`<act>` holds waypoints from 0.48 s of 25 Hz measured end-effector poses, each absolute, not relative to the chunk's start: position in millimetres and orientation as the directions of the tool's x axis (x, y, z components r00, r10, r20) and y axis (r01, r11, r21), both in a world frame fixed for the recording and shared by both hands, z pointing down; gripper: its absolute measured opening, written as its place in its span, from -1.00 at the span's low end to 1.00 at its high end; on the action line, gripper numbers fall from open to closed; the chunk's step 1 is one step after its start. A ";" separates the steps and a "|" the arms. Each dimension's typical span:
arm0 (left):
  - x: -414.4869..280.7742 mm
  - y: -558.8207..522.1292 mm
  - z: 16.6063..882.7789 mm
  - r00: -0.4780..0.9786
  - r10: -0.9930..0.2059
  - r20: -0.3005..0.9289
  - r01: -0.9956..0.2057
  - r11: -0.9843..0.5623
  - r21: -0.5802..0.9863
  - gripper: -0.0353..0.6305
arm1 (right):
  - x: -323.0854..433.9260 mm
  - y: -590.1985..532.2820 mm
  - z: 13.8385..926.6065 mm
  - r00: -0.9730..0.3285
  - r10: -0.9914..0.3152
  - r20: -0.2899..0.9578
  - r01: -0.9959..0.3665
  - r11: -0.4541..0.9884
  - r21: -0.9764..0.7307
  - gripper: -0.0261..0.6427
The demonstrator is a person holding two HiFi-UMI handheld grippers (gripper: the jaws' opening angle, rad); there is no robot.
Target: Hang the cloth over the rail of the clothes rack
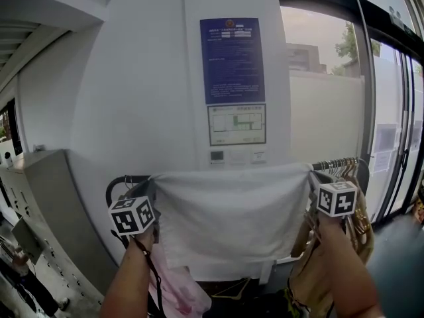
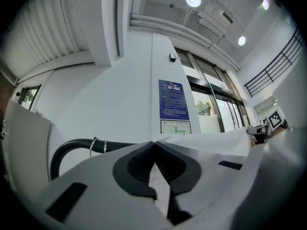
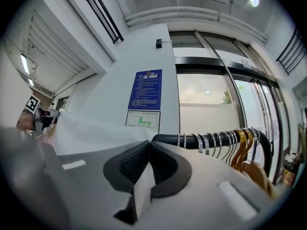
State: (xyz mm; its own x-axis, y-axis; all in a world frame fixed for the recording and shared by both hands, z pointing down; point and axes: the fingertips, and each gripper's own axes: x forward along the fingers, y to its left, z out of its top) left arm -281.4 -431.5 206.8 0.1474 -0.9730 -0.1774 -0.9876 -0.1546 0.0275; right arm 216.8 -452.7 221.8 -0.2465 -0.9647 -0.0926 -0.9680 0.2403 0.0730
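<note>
Head view shows the white cloth (image 1: 232,211) stretched flat between the two grippers. Its top edge is level with the black rail (image 1: 124,179) of the clothes rack and covers the rail's middle stretch, while the rest hangs straight down; whether that edge rests on the rail or is held just in front of it cannot be told. The left gripper (image 2: 154,146) has its jaws closed tight on the cloth's upper left corner, a strip of white fabric pinched between the ribbed pads, and the rail curves away just behind it to the left. The right gripper (image 3: 147,147) is likewise clamped on the upper right corner, with a fold of fabric between its jaws and the rail emerging right behind them. On that bare right stretch of rail hangs a row of hangers (image 3: 240,145), some of them wooden. A pink garment (image 1: 177,291) hangs below the cloth's lower left corner. Behind the rack a white pillar carries a blue notice (image 1: 232,59) with a small floor plan (image 1: 236,124) beneath, and glass doors (image 1: 391,131) stand to the right.
</note>
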 end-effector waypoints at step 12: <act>-308.2 -428.4 228.9 0.095 -0.983 -0.156 -0.991 -0.109 0.082 -0.79 | 207.1 -455.9 228.1 -0.276 -0.957 -0.086 -0.961 0.272 0.058 -0.89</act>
State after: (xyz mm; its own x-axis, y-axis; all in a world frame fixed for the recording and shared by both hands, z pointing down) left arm -308.2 -428.4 228.9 0.0949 -0.9832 -0.1562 -0.9907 -0.1086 0.0816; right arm 207.1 -455.9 228.1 -0.2760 -0.9573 -0.0864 -0.9606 0.2717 0.0585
